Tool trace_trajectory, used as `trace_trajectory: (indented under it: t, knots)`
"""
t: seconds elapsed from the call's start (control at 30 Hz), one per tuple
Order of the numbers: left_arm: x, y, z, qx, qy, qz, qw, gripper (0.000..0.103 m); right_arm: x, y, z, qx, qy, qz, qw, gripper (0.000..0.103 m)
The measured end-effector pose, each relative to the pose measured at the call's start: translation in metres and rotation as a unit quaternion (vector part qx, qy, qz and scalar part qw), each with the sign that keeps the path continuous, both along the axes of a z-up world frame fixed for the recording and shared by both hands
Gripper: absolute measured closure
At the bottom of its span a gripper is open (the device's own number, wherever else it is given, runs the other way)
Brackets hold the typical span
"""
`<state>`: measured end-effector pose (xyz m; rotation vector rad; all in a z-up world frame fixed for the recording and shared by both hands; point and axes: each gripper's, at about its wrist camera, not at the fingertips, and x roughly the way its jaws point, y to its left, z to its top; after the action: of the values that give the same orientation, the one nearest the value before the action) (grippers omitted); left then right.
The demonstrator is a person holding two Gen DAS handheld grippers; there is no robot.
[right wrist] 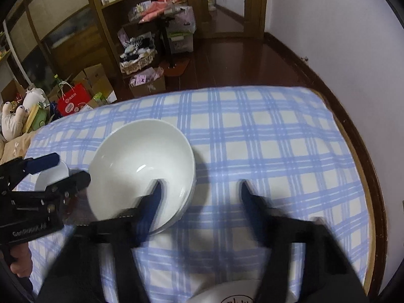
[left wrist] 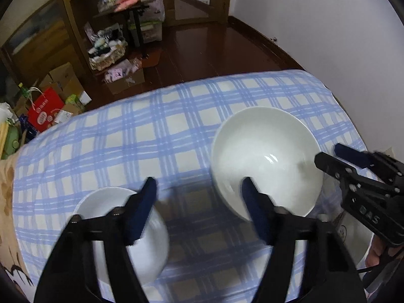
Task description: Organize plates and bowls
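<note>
Left gripper (left wrist: 199,189): I see jaws part open, nothing between them, over bare cloth.
Right gripper (right wrist: 200,189): part open too, holding nothing; its left finger overlaps the large bowl.
Large bowl (left wrist: 265,159): right of my left gripper, left of my right; both near.
Small bowl (left wrist: 141,229): under left finger (left wrist: 141,209).
Tablecloth (right wrist: 277,139): checked.
Hidden: dish (right wrist: 227,295) cut off at the bottom edge; contact unclear from blur.

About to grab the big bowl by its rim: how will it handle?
The big bowl looks like glazed ceramic with a glossy highlight, so probably slippery at the pads and breakable if dropped. It looks deep and thick-walled, likely heavy for a one-sided rim pinch, and may tilt. The checked cloth under it may bunch if pushed.
</note>
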<state>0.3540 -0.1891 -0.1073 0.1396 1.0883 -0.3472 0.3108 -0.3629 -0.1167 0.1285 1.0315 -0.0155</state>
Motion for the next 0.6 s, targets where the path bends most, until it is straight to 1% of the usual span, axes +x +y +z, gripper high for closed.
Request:
trace_trajectory:
  t: [0.03,0.07,0.1,0.13,0.17,0.2,0.23,0.27,0.3,0.4,0.5,0.6]
  knots:
    - [0.001,-0.003,-0.002,0.000,0.003,-0.006,1.0000,0.055,0.000,-0.002,-0.003,0.009,0.002,0.000,1.000,0.069]
    - [0.001,-0.004,-0.003,0.000,0.004,-0.011,0.9999,0.062,0.002,-0.001,-0.005,0.011,0.003,0.000,1.000,0.074]
    - [0.001,-0.007,-0.006,-0.001,0.008,-0.017,0.9998,0.067,0.002,-0.002,-0.007,0.018,0.003,0.002,1.000,0.076]
    - [0.001,-0.010,-0.008,-0.005,0.013,-0.023,0.9997,0.070,0.001,-0.003,-0.009,0.027,0.005,0.002,1.000,0.082]
    - [0.001,-0.011,-0.011,-0.009,0.019,-0.028,0.9994,0.072,0.002,-0.004,-0.009,0.037,0.006,0.000,0.999,0.085]
    - [0.001,-0.015,-0.015,-0.010,0.030,-0.037,0.9988,0.079,0.001,-0.005,-0.010,0.045,0.008,-0.003,0.999,0.085]
    - [-0.001,-0.018,-0.016,-0.004,0.032,-0.043,0.9986,0.080,0.001,-0.005,-0.009,0.051,0.009,-0.003,0.999,0.089]
    - [-0.002,-0.021,-0.016,0.003,0.023,-0.044,0.9988,0.080,0.001,-0.004,-0.010,0.059,0.014,-0.005,0.998,0.093]
    - [-0.004,-0.021,-0.015,0.002,0.017,-0.041,0.9990,0.080,0.001,-0.003,-0.009,0.056,0.015,-0.010,0.998,0.093]
    - [-0.006,-0.017,-0.015,-0.016,0.024,-0.014,0.9995,0.080,-0.004,0.004,-0.005,0.040,0.010,-0.011,0.999,0.093]
    - [-0.012,-0.013,-0.012,-0.011,0.021,-0.010,0.9997,0.080,-0.011,0.011,0.000,0.030,0.005,-0.007,1.000,0.093]
    - [-0.021,-0.006,-0.006,-0.014,0.028,-0.009,0.9995,0.080,-0.022,0.014,0.010,0.036,-0.005,0.000,0.999,0.093]
